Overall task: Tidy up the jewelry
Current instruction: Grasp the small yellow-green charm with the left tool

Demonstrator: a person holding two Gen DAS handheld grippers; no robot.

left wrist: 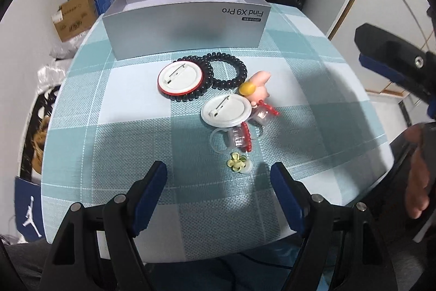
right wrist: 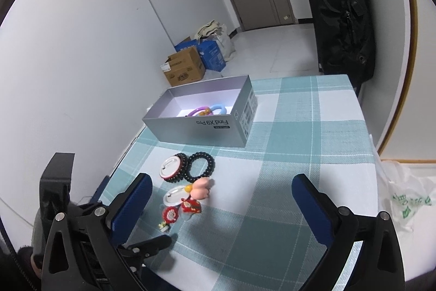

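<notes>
- So far only a few pieces sit inside the silver phone box (right wrist: 207, 124): a purple ring and a pale blue ring (right wrist: 219, 108), with something amber between them, lie against its near wall.
- Everything else waits on the checked tablecloth (left wrist: 313, 89) in front of the box.
- Two black coil hair ties (left wrist: 229, 71) lie side by side, and a red-rimmed pin badge (left wrist: 180, 78) rests face down on one of them.
- A white pin badge (left wrist: 226, 110), also face down, lies just below, touching a pink toy figure (left wrist: 259, 89).
- Two clear rings with red tops (left wrist: 239, 139) sit beside that badge, and a small yellow flower clip (left wrist: 238, 161) lies nearest the edge.
- The left gripper (left wrist: 219, 176) hangs over the flower clip with its jaws apart and nothing between them.
- The right gripper (right wrist: 222, 188) stands at its widest, empty too, off to the side of the pile.
- By my reckoning the job is early: most pieces are still out, and the flower clip looks like the next pick.
</notes>
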